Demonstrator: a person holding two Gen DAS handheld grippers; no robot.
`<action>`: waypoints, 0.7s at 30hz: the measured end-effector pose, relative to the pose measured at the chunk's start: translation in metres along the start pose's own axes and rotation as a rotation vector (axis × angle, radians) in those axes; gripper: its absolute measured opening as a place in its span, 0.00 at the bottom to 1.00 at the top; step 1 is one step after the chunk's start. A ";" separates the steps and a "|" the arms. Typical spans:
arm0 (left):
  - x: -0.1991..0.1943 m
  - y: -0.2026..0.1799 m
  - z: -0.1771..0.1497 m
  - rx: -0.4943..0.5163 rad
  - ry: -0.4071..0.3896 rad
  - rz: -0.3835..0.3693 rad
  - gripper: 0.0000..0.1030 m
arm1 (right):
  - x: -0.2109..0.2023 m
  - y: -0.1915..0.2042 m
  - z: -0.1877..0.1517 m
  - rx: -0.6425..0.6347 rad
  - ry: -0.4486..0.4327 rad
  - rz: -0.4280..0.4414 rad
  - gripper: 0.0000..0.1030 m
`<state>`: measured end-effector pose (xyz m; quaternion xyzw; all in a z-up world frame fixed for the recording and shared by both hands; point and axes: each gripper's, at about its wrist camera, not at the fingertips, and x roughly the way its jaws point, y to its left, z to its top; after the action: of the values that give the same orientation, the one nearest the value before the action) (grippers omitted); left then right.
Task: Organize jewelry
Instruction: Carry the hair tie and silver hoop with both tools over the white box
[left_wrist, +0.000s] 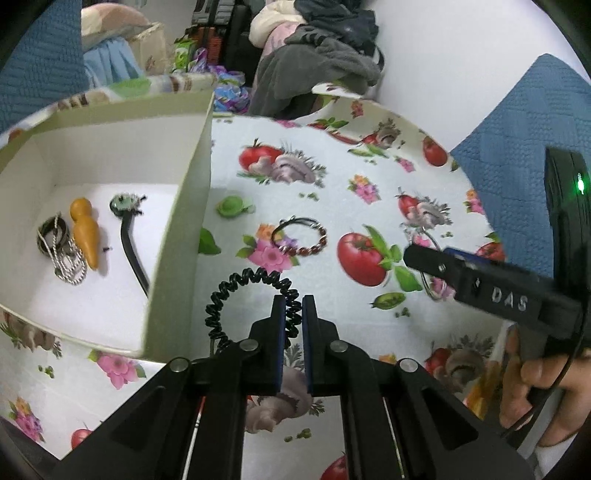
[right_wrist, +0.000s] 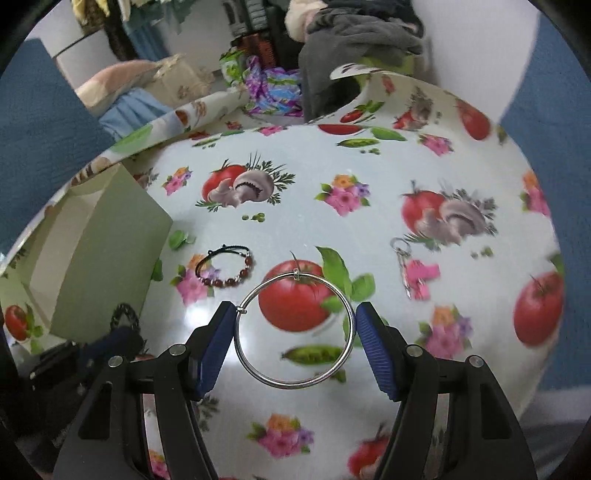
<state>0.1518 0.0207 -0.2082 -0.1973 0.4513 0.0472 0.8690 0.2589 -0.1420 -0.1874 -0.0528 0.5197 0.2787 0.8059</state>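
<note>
My left gripper is shut on a black coiled band, held just right of the white box. In the box lie an orange pendant, a silver chain with dark rings and a black cord piece with a green charm. A red-beaded bracelet lies on the tablecloth, also in the right wrist view. My right gripper holds a large silver bangle across its width between its fingers, above the table. A keyring with pink charm lies to its right.
The round table has a cloth with a tomato and mushroom print. Blue chairs stand around it. Piled clothes and bags lie beyond the far edge. The right gripper and the hand on it show in the left wrist view.
</note>
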 end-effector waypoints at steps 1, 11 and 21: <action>-0.004 -0.001 0.002 0.006 0.001 -0.005 0.08 | -0.006 -0.001 -0.002 0.013 -0.008 0.001 0.63; -0.072 -0.009 0.050 0.075 -0.067 -0.042 0.08 | -0.079 0.005 0.019 0.092 -0.120 -0.005 0.64; -0.146 0.021 0.113 0.120 -0.188 -0.001 0.08 | -0.151 0.076 0.077 0.015 -0.294 0.005 0.64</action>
<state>0.1472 0.0979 -0.0388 -0.1401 0.3696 0.0379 0.9178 0.2370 -0.1088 -0.0053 -0.0037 0.3982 0.2816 0.8730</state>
